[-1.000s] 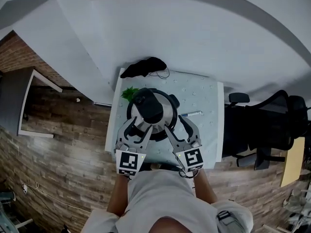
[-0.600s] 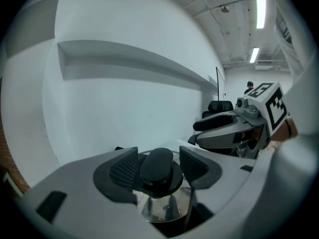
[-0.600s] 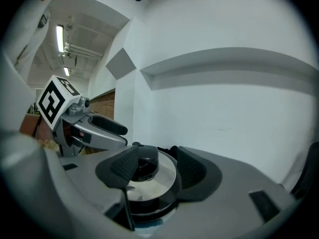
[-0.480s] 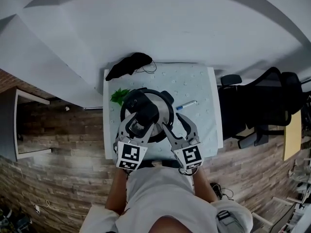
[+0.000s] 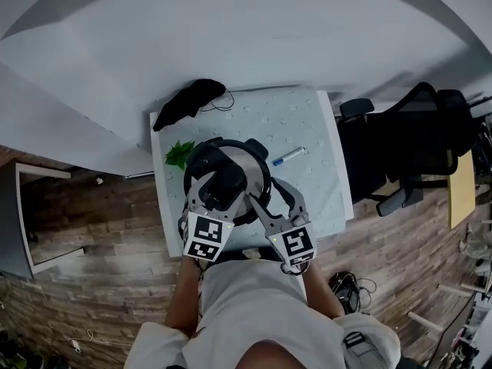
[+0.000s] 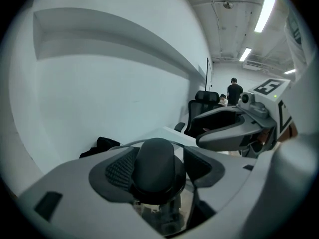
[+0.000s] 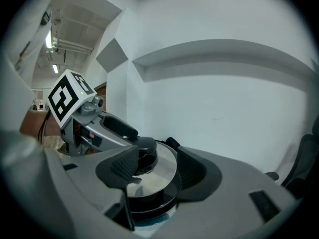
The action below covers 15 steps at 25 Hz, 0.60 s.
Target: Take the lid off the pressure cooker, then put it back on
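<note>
Left gripper (image 6: pixel 158 169) clasping lid (image 5: pixel 256 174), right gripper (image 7: pixel 155 169) spread

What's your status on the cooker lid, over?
Left gripper shut on knob. Right gripper open by lid. It sits on cooker, unlifted. Nearby pen, green sprig clear of it.

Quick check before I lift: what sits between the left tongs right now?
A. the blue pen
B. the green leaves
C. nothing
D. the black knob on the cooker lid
D: in the left gripper view the black knob fills the gap between the pads of the left tongs, while the pen lies apart on the table.
</note>
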Available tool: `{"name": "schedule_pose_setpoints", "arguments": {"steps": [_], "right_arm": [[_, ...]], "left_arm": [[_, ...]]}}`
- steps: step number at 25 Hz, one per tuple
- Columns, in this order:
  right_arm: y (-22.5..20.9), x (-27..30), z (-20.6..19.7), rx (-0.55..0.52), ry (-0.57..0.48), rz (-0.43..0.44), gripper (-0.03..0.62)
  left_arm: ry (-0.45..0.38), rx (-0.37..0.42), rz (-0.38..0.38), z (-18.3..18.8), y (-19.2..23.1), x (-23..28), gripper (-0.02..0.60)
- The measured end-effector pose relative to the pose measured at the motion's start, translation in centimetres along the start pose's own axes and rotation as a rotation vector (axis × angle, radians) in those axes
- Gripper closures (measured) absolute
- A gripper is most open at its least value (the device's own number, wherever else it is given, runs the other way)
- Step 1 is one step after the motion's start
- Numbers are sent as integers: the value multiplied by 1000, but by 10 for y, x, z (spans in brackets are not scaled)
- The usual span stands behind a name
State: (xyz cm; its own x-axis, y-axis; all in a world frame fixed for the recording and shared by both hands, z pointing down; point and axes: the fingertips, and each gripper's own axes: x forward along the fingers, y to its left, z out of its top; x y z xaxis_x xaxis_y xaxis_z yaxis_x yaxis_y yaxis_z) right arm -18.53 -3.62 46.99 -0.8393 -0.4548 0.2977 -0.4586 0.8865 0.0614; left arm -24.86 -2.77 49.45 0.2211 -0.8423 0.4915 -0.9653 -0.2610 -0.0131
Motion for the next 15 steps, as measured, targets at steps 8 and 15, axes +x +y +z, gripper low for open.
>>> {"name": "schedule_pose_setpoints", "arguments": {"steps": [8, 15], "right_arm": [[1, 9, -7, 5, 34, -9, 350], [-2, 11, -7, 8, 42, -29, 350]], "left_arm": [[98, 11, -45, -9, 6, 16, 270], [165, 25, -96, -19, 3, 26, 270]]}}
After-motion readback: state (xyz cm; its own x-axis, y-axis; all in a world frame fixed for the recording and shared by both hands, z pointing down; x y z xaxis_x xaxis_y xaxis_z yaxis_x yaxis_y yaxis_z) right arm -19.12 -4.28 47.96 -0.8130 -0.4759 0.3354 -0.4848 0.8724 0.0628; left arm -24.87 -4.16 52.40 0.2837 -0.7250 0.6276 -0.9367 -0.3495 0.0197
